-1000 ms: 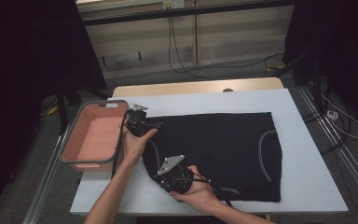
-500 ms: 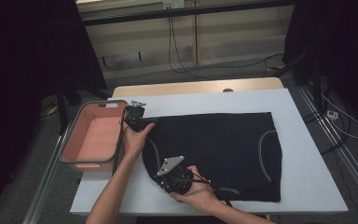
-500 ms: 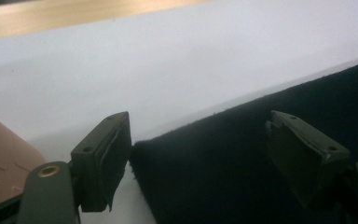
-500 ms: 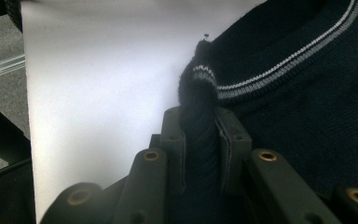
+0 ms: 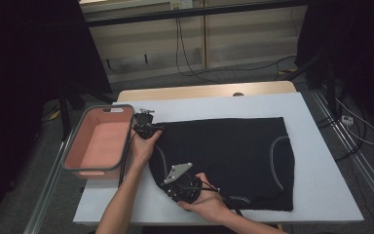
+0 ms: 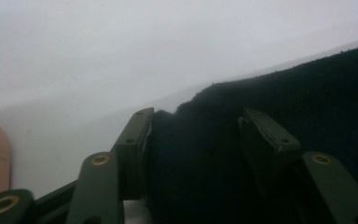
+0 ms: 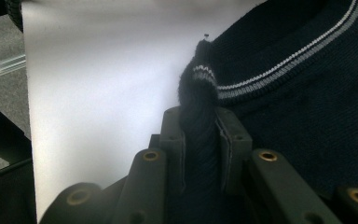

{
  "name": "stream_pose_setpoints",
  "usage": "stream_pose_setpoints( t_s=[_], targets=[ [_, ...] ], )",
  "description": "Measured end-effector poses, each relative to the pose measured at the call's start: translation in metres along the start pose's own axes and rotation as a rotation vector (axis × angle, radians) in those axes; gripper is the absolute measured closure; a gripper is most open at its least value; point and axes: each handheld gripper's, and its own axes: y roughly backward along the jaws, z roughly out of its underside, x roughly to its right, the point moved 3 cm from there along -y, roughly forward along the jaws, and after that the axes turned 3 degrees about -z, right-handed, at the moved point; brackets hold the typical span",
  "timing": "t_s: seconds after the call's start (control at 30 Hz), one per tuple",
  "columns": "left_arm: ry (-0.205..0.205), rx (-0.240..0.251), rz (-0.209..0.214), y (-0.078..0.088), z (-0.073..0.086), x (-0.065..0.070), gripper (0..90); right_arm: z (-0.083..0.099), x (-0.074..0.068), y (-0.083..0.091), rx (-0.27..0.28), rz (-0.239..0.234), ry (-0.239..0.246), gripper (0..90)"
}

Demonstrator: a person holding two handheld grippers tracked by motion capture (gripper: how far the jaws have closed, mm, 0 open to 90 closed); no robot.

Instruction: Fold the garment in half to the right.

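On white table [image 5: 321,161], black knitted sweater with grey striped trim [image 5: 224,156] lies flat. Your right gripper [image 7: 200,126] pinches striped edge, anchoring it. Your left gripper [image 6: 193,135] straddles far corner, jaws just been closing, cloth between, not yet clamped, preparing fold.

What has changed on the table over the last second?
The left hand-held gripper has been closing its jaws around the far left corner of the black knitted garment with pale striped trim; fabric lies between them, not yet clamped. The right hand-held gripper stays pinched on the striped edge; the pink plastic basket is unmoved.
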Motion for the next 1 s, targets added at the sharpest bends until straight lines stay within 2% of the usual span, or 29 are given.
stream_pose_setpoints(
  t_s=[0.03, 0.07, 0.1, 0.2, 0.27, 0.4, 0.6, 0.83, 1.0],
  targets=[
    [0.003, -0.003, 0.018, 0.001, 0.0, 0.001, 53.7, 0.0, 0.0, 0.0, 0.0, 0.0, 0.001, 75.7],
    [0.011, -0.003, 0.043, 0.001, 0.0, 0.003, 61.8, 0.0, 0.0, 0.0, 0.0, 0.0, -0.003, 75.8],
    [0.018, -0.005, 0.05, 0.001, 0.0, 0.004, 70.0, 0.0, 0.0, 0.0, 0.0, -0.001, -0.004, 75.9],
    [0.01, -0.004, 0.056, 0.001, -0.001, 0.006, 74.3, 0.0, 0.0, 0.001, 0.006, -0.004, -0.005, 76.6],
    [-0.003, -0.016, 0.072, 0.002, -0.001, 0.005, 74.8, 0.0, 0.0, 0.001, 0.013, -0.004, -0.002, 77.1],
    [-0.002, -0.021, 0.099, 0.005, -0.001, 0.006, 75.7, 0.001, 0.001, 0.002, 0.028, -0.023, -0.017, 78.0],
    [-0.008, 0.009, 0.124, 0.011, -0.004, 0.011, 76.2, -0.001, 0.0, 0.008, 0.056, -0.028, -0.016, 78.5],
    [0.01, 0.053, 0.169, 0.021, -0.009, 0.01, 76.3, -0.003, 0.0, 0.018, 0.097, -0.031, -0.032, 78.6],
    [0.018, 0.09, 0.192, 0.029, -0.015, 0.012, 76.5, -0.005, 0.0, 0.021, 0.106, -0.02, -0.022, 78.7]
  ],
)
